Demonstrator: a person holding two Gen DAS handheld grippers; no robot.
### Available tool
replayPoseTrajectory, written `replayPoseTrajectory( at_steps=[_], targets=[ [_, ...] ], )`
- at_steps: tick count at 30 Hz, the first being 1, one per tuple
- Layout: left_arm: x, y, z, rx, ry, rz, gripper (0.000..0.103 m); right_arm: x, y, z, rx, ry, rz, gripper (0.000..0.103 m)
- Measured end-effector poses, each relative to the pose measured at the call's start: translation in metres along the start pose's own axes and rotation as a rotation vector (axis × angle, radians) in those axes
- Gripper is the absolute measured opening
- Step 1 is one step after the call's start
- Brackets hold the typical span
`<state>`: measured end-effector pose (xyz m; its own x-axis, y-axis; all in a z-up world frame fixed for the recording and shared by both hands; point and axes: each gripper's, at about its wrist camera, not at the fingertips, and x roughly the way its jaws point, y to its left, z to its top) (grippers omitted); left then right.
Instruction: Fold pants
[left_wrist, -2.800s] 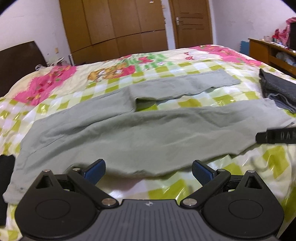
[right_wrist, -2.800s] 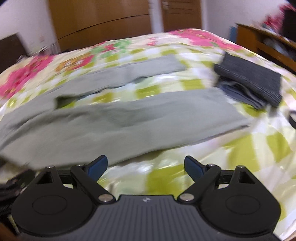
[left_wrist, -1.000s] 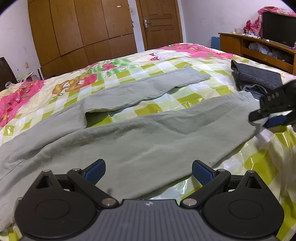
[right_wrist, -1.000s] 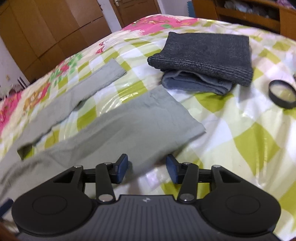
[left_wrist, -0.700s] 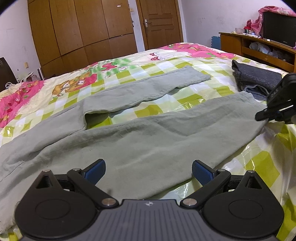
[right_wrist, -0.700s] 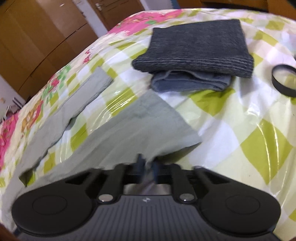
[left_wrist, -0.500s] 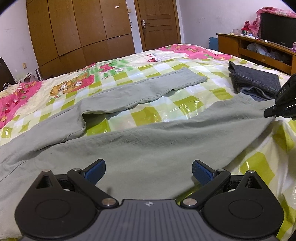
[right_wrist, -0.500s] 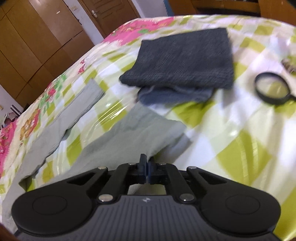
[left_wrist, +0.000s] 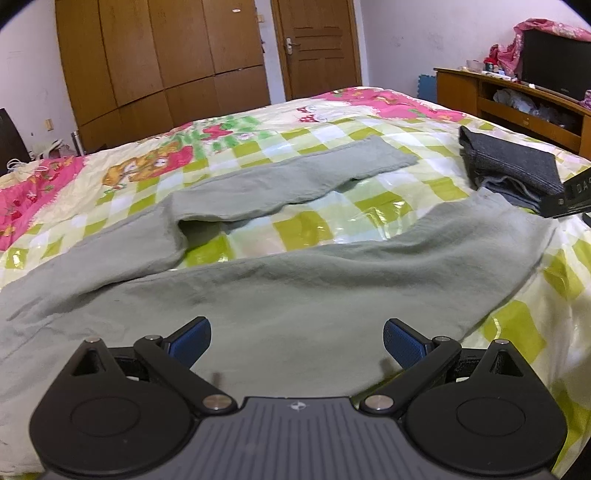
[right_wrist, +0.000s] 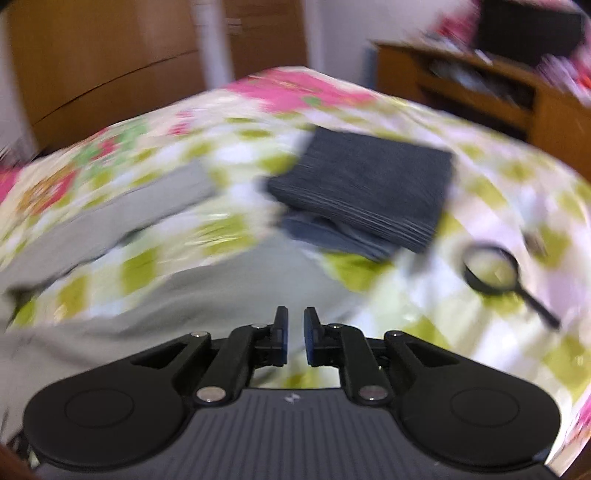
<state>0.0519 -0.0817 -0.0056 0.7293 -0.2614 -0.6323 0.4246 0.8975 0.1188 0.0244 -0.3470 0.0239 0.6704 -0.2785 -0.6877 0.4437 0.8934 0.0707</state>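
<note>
1. Left wrist view showed pale grey-green cotton pants (left_wrist: 295, 291) spread flat across a bed covered in a glossy green, white and pink checked sheet (left_wrist: 376, 218).
2. One pant leg lay toward the far side of the bed; the nearer leg ran right, its cuff end just beside a folded stack of dark grey clothes (left_wrist: 513, 166).
3. The left gripper (left_wrist: 295, 339), black with blue pads, hovered over the nearer leg with its jaws spread wide and nothing between them.
4. The right gripper (right_wrist: 294, 334) was at the cuff of the nearer leg; its view was blurred.
5. Its jaws stood a narrow gap apart and were opening. Pant fabric lay just beyond and below the tips, but nothing could be made out pinched in the gap.
6. A black-framed round magnifying glass (right_wrist: 495, 271) lay on the sheet to the right of the dark stack.
7. Brown wooden wardrobe doors (left_wrist: 162, 62) stood behind the bed.
</note>
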Motion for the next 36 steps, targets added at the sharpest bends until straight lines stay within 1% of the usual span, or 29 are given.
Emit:
replayPoseTrajectory(
  at_steps=[2,4,6,8,11,18,22,27,30,33,34,36],
  targets=[
    [-0.003,0.010,0.000,-0.004,-0.004,0.022,0.103,-0.011,0.032,-0.006,-0.089,-0.015,0.063,0.012],
    [-0.006,0.020,-0.001,-0.006,-0.004,0.043,0.103,-0.014,0.064,-0.013,-0.149,0.010,0.157,0.012],
    [-0.008,0.034,-0.003,-0.012,-0.002,0.070,0.103,-0.013,0.093,-0.019,-0.196,0.037,0.229,0.012],
    [-0.009,0.050,-0.006,-0.027,0.006,0.094,0.103,-0.012,0.122,-0.025,-0.253,0.048,0.275,0.012],
    [-0.010,0.074,-0.011,-0.053,0.023,0.132,0.103,-0.013,0.155,-0.032,-0.311,0.065,0.336,0.012],
    [-0.012,0.124,-0.028,-0.093,0.056,0.216,0.103,-0.015,0.212,-0.044,-0.435,0.083,0.419,0.012],
    [-0.012,0.156,-0.043,-0.125,0.096,0.270,0.103,-0.011,0.248,-0.053,-0.508,0.104,0.475,0.012],
    [-0.009,0.190,-0.068,-0.148,0.168,0.320,0.103,-0.002,0.287,-0.071,-0.581,0.183,0.548,0.012],
    [-0.010,0.208,-0.085,-0.155,0.210,0.314,0.103,0.006,0.305,-0.082,-0.642,0.240,0.567,0.014],
    [-0.016,0.232,-0.094,-0.218,0.236,0.262,0.103,0.007,0.316,-0.087,-0.686,0.273,0.582,0.015],
    [-0.020,0.237,-0.096,-0.220,0.236,0.271,0.103,0.006,0.320,-0.083,-0.697,0.281,0.590,0.015],
    [-0.031,0.248,-0.094,-0.201,0.212,0.284,0.103,0.004,0.325,-0.071,-0.708,0.265,0.606,0.015]
  ],
)
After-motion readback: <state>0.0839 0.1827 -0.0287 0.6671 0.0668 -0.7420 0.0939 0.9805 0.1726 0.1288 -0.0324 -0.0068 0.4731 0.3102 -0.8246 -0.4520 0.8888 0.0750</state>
